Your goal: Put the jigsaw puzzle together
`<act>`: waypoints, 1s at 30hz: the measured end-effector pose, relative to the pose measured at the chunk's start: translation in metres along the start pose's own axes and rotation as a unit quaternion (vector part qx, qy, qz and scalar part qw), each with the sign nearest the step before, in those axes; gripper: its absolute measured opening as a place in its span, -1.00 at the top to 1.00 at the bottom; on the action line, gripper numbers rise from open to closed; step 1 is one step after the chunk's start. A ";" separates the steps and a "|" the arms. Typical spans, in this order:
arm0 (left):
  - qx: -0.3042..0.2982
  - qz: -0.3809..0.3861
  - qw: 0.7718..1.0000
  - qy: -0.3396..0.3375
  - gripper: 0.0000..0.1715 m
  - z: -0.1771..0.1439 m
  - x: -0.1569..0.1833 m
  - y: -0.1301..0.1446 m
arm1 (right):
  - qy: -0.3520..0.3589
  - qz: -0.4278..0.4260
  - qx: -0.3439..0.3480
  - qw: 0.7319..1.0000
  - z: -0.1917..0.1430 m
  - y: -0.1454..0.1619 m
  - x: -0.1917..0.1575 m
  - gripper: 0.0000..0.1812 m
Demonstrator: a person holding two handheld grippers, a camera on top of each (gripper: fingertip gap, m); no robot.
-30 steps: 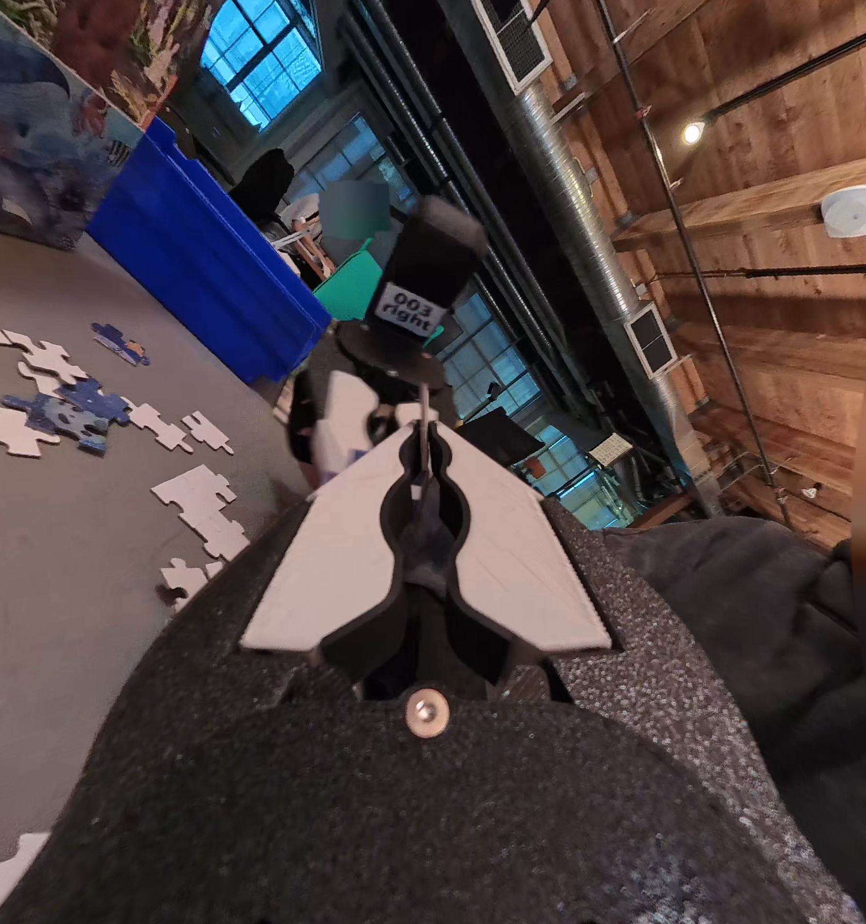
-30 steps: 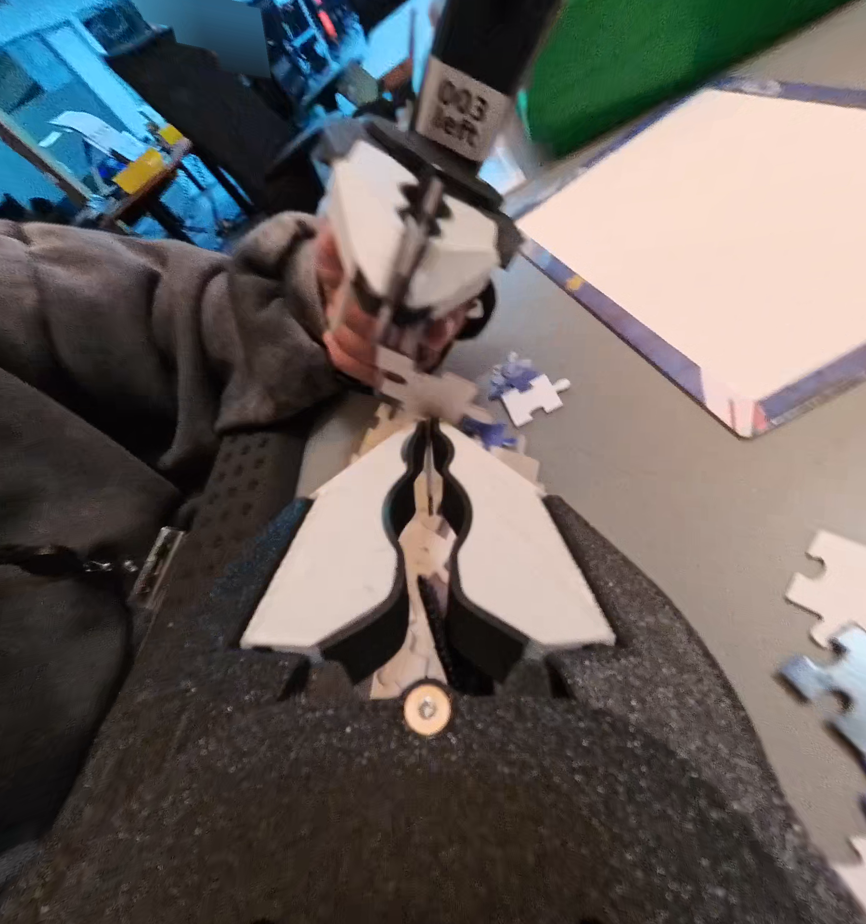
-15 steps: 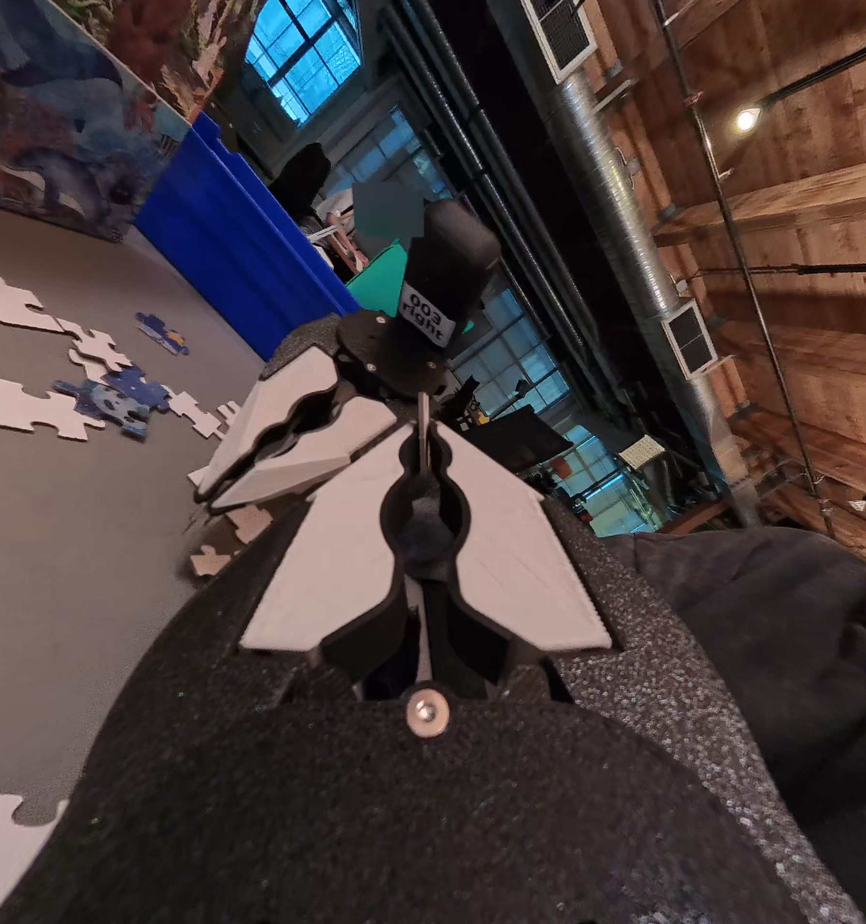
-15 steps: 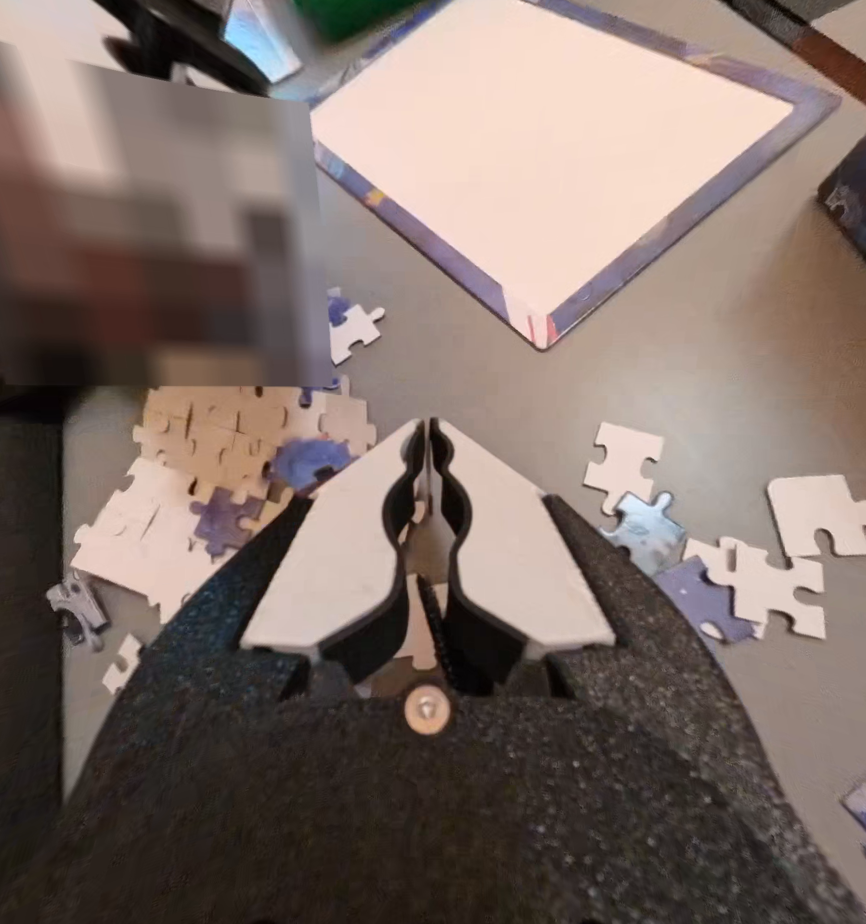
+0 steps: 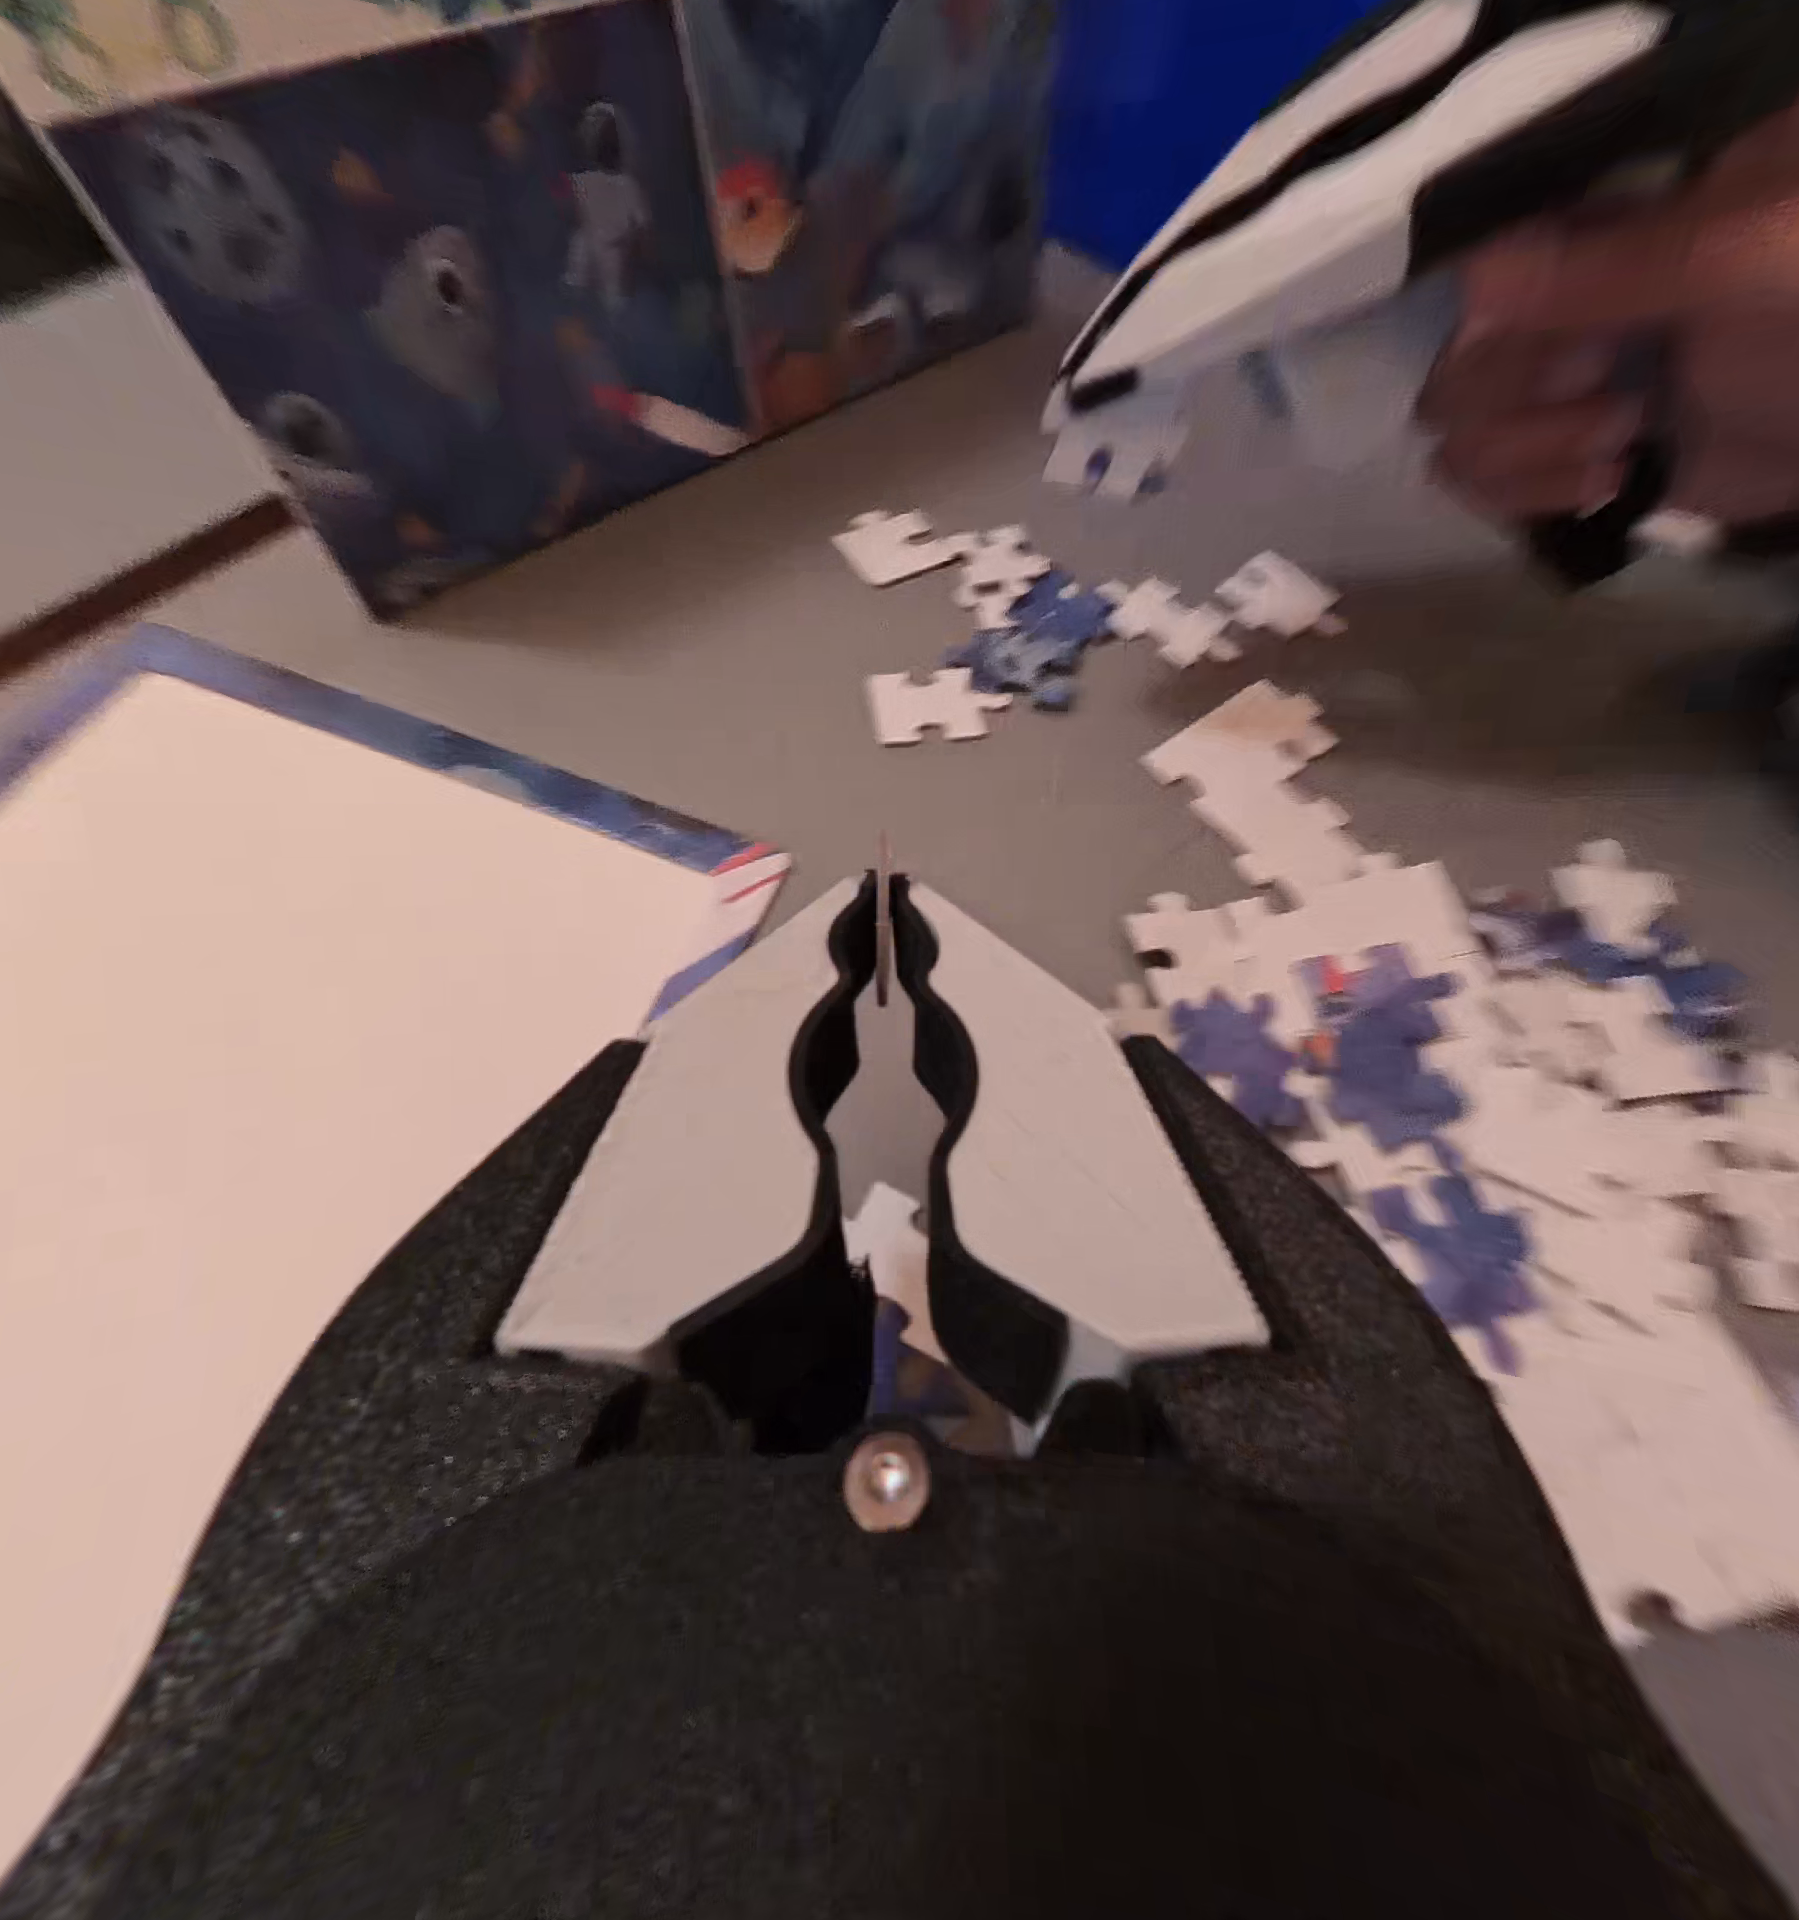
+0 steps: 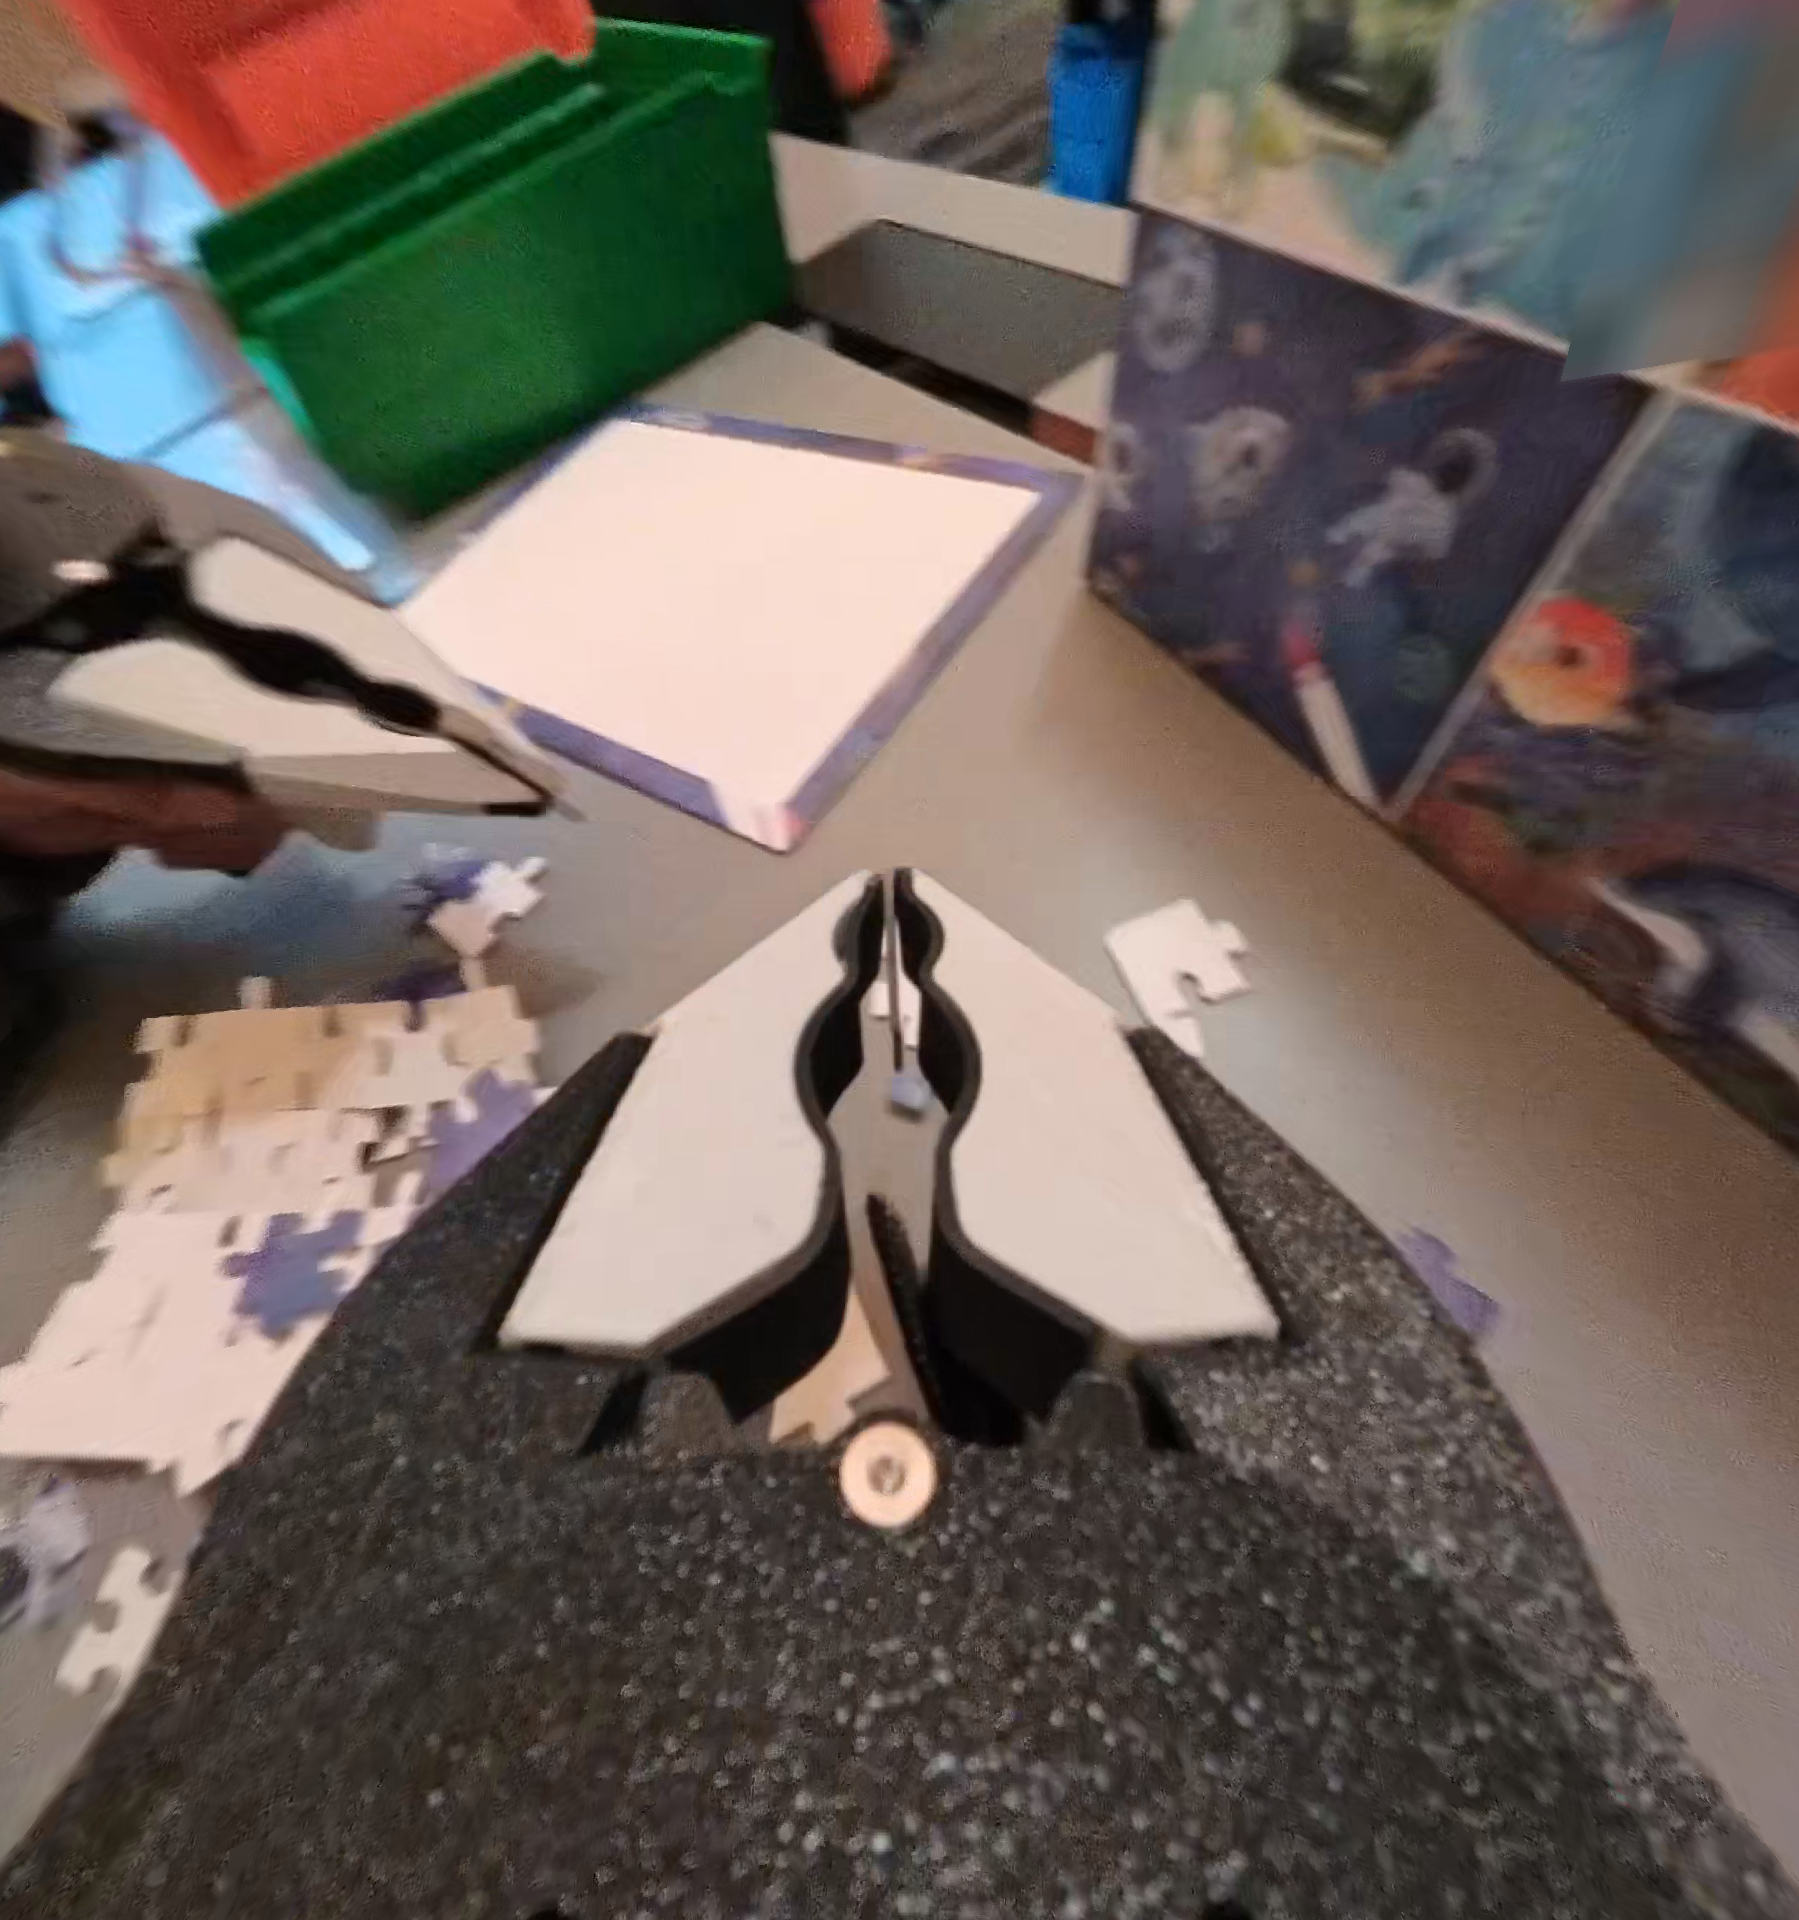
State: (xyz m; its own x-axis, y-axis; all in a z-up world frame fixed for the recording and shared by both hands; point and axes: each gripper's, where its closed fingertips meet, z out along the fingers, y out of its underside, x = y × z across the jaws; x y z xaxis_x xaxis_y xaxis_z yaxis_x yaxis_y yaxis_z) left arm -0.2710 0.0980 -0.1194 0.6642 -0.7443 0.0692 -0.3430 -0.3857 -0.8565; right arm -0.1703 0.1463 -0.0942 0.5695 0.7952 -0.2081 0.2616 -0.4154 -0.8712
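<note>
- Both grippers have swung down from facing each other toward the grey tabletop [image 5: 666, 665].
- Left gripper [image 5: 882, 883] pinches a thin cardboard puzzle piece [image 5: 882, 940] edge-on beside the white tray [image 5: 251, 935].
- Right gripper [image 6: 887, 883] clamps another piece [image 6: 891, 997]; knobbed loose pieces [image 5: 1394, 1039] lie scattered.

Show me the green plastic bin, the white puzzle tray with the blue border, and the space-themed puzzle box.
green plastic bin [image 6: 521, 301]: right wrist view, front wall.
white puzzle tray [image 6: 936, 644]: right wrist view, blue border.
space-themed puzzle box [image 5: 438, 312]: left wrist view, front face.
</note>
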 end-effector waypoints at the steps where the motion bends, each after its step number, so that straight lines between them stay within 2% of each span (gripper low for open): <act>1: -0.009 0.016 1.000 -0.019 0.98 0.003 0.000 0.003 | 0.030 0.007 -0.007 0.999 -0.003 0.004 0.014 0.98; 2: -0.017 0.006 1.000 -0.010 0.97 0.007 0.005 0.005 | 0.034 0.026 -0.013 0.999 -0.005 0.007 0.020 0.95; 4: -0.035 -0.035 0.999 0.003 0.81 0.016 0.010 0.011 | 0.043 0.072 -0.016 0.996 -0.009 0.011 0.035 0.56; 6: -0.065 -0.044 0.996 -0.038 0.72 0.021 -0.007 0.022 | 0.048 0.084 -0.002 0.995 -0.016 0.008 0.042 0.71; 9: -0.086 -0.041 0.990 -0.104 0.70 0.011 -0.037 0.032 | 0.073 0.099 0.011 0.992 -0.026 0.004 0.052 0.70; 11: -0.090 -0.043 0.989 -0.107 0.70 -0.001 -0.043 0.032 | 0.051 0.093 0.014 0.994 -0.027 0.001 0.042 0.68; 12: -0.096 -0.050 0.991 -0.075 0.70 -0.006 -0.035 0.032 | 0.018 0.081 0.012 0.996 -0.023 0.000 0.030 0.67; 13: -0.112 -0.070 0.991 -0.013 0.70 -0.012 -0.017 0.036 | -0.029 0.065 0.000 0.997 -0.018 0.001 0.010 0.67; 14: -0.138 -0.110 0.982 0.066 0.70 -0.018 0.006 0.044 | -0.085 0.047 -0.025 0.995 -0.013 0.008 -0.015 0.66; 15: -0.156 -0.169 0.964 0.136 0.70 -0.025 0.026 0.049 | -0.144 0.029 -0.057 0.987 -0.008 0.019 -0.043 0.65; 16: -0.159 -0.217 0.945 0.185 0.65 -0.030 0.038 0.049 | -0.186 0.005 -0.089 0.978 -0.003 0.031 -0.066 0.65; 17: -0.161 -0.230 0.935 0.216 0.60 -0.033 0.045 0.051 | -0.204 -0.024 -0.113 0.972 0.003 0.041 -0.081 0.65; 19: -0.187 -0.205 0.932 0.232 0.52 -0.036 0.056 0.061 | -0.242 -0.057 -0.143 0.958 0.014 0.057 -0.107 0.65; 21: -0.205 -0.194 0.931 0.230 0.50 -0.030 0.062 0.069 | -0.257 -0.052 -0.166 0.951 0.025 0.070 -0.118 0.58; 23: -0.214 -0.177 0.928 0.250 0.62 -0.025 0.075 0.071 | -0.265 -0.040 -0.181 0.946 0.038 0.081 -0.122 0.48; 24: -0.217 -0.162 0.928 0.255 0.80 -0.024 0.079 0.072 | -0.271 -0.036 -0.186 0.944 0.044 0.086 -0.125 0.46; 25: -0.214 -0.146 0.933 0.252 0.91 -0.022 0.079 0.072 | -0.282 -0.033 -0.193 0.939 0.048 0.090 -0.129 0.48; 26: -0.210 -0.137 0.934 0.254 0.94 -0.022 0.080 0.070 | -0.289 -0.032 -0.194 0.937 0.049 0.090 -0.132 0.50; 27: -0.202 -0.129 0.937 0.255 0.95 -0.022 0.080 0.067 | -0.285 -0.040 -0.197 0.937 0.049 0.088 -0.129 0.64; 28: -0.193 -0.120 0.942 0.246 0.97 -0.023 0.076 0.064 | -0.275 -0.050 -0.183 0.943 0.048 0.081 -0.125 0.87; 30: -0.167 -0.125 0.954 0.214 0.97 -0.021 0.060 0.057 | -0.283 -0.046 -0.127 0.950 0.037 0.056 -0.123 0.97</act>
State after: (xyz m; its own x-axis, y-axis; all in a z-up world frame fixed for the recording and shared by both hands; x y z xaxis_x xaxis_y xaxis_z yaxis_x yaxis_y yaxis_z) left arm -0.2645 0.0201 -0.1530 0.4458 -0.7330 0.5138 -0.4485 -0.6796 -0.5805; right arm -0.2548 0.0411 -0.1342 0.0444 0.9133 -0.4049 0.5101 -0.3692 -0.7769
